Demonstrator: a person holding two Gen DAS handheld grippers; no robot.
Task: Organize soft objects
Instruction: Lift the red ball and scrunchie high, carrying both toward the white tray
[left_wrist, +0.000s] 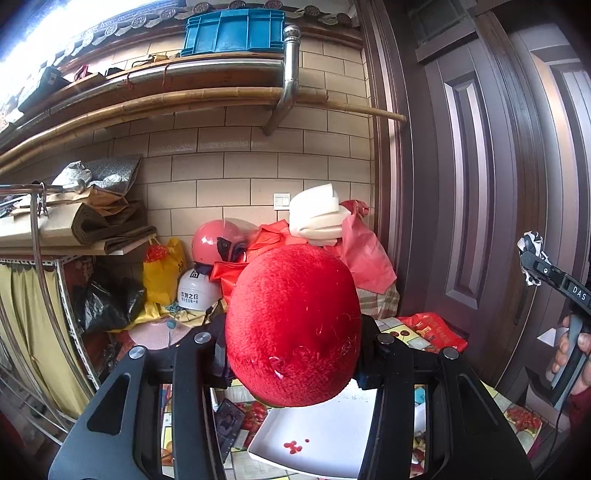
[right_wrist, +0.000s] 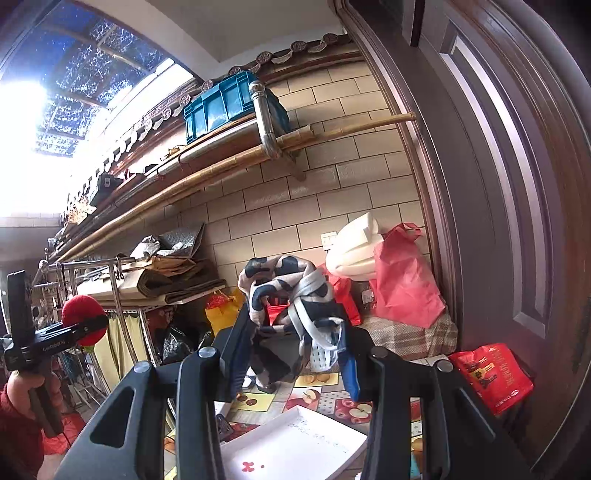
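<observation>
Left wrist: the left gripper (left_wrist: 293, 354) clamps a red plush ball (left_wrist: 293, 321), above a white tray (left_wrist: 325, 439). At far right, the right gripper (left_wrist: 532, 264), marked "DAS", pinches patterned cloth.

Right wrist: the right gripper (right_wrist: 295, 350) grips a black-and-white scarf (right_wrist: 291, 295) draped between its jaws, tray (right_wrist: 295, 443) below. Left gripper (right_wrist: 88, 326) at far left reads "GenRobot.AI"
</observation>
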